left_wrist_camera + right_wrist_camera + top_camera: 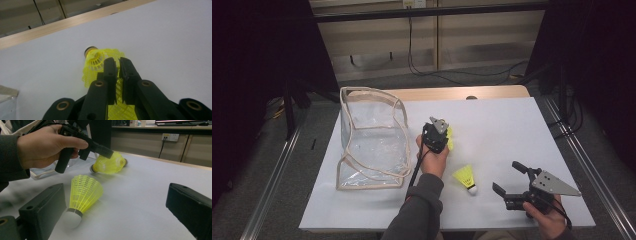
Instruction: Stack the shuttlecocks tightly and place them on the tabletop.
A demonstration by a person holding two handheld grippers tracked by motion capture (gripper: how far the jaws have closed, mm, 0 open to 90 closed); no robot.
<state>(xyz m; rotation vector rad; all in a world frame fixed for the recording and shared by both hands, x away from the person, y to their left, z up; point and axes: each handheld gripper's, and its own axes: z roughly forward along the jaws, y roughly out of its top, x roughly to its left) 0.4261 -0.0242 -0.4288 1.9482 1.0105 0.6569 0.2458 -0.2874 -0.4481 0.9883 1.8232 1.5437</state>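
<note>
The left gripper sits mid-table with its jaws clenched on the yellow mesh skirt of a shuttlecock; in the left gripper view the dark-banded cork end points away from the jaws, so the shuttlecock's long axis runs roughly on from them, cork leading. The right gripper view suggests two shuttlecocks may lie together there, though I cannot tell for sure. The clear bag stands open just to the left of that hand, so the left gripper is by far the nearer to it, and a short carry leftward looks like the likely next move. A second shuttlecock lies on its side on the white table, its white cork toward the person and its skirt pointing away. The right gripper rests near it, to its right, with jaws spread wide and holding nothing.
</note>
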